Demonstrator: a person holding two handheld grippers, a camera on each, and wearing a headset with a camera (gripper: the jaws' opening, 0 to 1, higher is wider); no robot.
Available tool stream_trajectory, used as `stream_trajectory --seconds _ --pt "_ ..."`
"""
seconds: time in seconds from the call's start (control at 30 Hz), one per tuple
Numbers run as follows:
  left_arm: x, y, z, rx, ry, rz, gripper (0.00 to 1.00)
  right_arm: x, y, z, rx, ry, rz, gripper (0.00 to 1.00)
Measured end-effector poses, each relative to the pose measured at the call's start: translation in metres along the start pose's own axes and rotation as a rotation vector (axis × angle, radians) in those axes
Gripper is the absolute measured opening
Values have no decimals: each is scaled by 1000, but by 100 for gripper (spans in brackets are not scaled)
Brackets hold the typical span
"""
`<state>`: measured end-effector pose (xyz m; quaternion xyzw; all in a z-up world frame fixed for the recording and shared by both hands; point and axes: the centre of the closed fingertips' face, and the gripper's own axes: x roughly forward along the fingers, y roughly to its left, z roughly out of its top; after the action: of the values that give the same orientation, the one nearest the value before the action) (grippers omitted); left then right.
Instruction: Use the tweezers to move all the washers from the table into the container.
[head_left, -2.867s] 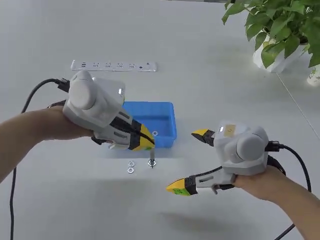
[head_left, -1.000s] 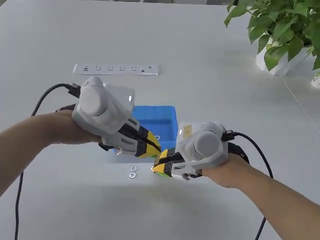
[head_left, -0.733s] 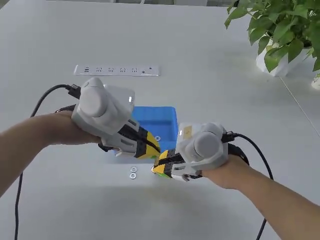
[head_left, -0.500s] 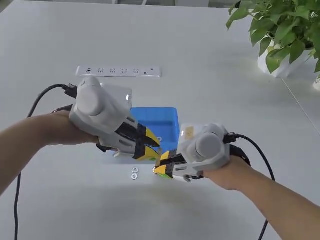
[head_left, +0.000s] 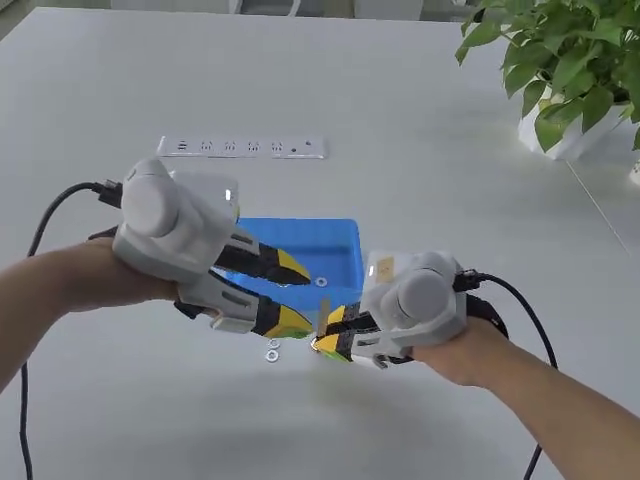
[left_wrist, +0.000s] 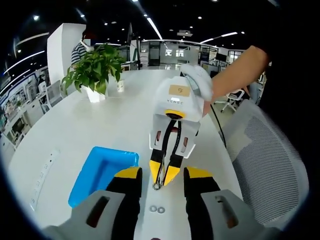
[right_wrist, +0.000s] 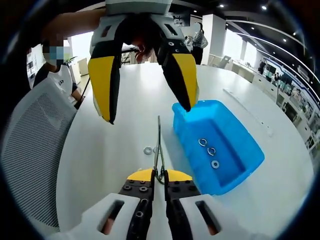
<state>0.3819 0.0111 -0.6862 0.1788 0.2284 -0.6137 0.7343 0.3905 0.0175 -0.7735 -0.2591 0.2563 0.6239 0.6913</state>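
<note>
My right gripper (right_wrist: 154, 175) is shut on thin metal tweezers (right_wrist: 158, 140), which point forward over the table. My left gripper (head_left: 303, 297) faces it with its yellow-tipped jaws wide open on either side of the tweezers' far end. In the left gripper view, the left gripper (left_wrist: 164, 175) frames the right gripper's closed tips and the tweezers (left_wrist: 160, 176). Two washers (left_wrist: 156, 209) lie on the table below them, one of them seen as a washer (right_wrist: 148, 150) beside the tweezers. The blue container (right_wrist: 240, 160) holds three washers (right_wrist: 211, 151).
A white power strip (head_left: 240, 148) lies beyond the container (head_left: 335, 235). A potted plant (head_left: 560, 70) stands at the far right. Cables trail from both grippers. A mesh office chair (right_wrist: 35, 150) stands at the table's edge.
The right gripper, open and apart 2.9 s ago, has come in and shut on the tweezers. The left gripper, shut on them before, has opened its jaws in the last half second.
</note>
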Motion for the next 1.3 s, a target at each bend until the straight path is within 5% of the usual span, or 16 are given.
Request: stream_trajectory --seconds 0.47,1.0,1.3 --pt "-24 5 5 -75 -97 109 66 -21 2 23 3 -27 -7 8" --pt "-50 14 1 -133 -145 237 95 -50 -6 59 -39 -53 18 8" --pt "-59 15 -1 -148 -154 263 99 -59 -14 78 -66 -73 33 8"
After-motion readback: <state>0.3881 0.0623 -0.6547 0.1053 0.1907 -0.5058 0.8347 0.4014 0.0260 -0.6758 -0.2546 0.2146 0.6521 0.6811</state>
